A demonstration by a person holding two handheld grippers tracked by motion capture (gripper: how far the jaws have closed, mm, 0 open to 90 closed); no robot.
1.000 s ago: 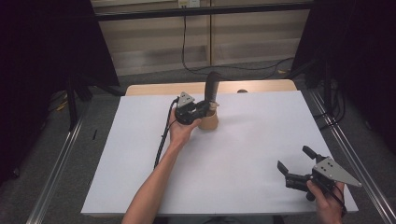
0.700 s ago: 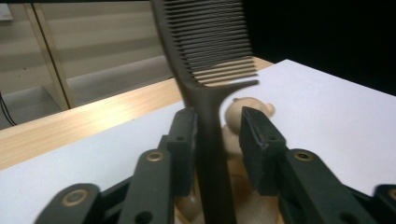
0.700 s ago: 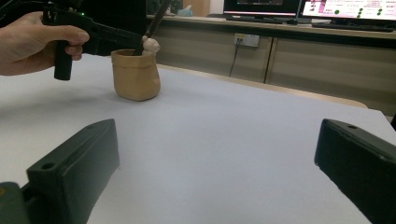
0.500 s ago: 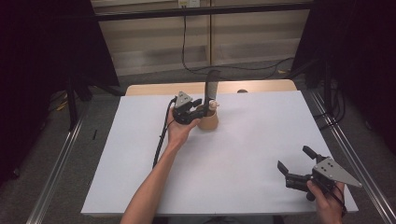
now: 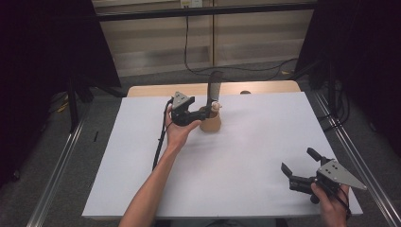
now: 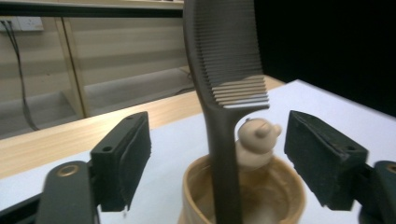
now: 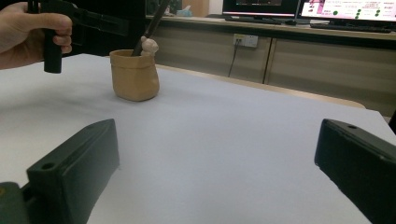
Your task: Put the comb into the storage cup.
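just above the middle of the high view a small tan cup stands on the white worktop. a dark comb stands in it handle down, leaning a little, teeth at the top. a pale little figure pokes up at the cup's rim, right beside the comb's handle. the left claw sits level at the cup, its jaws have just been opening and now stand wide to either side of the comb, clear of it. in the lower right of the high view the right claw rests low over bare worktop, jaws spread apart, nothing between them, well apart from the cup.
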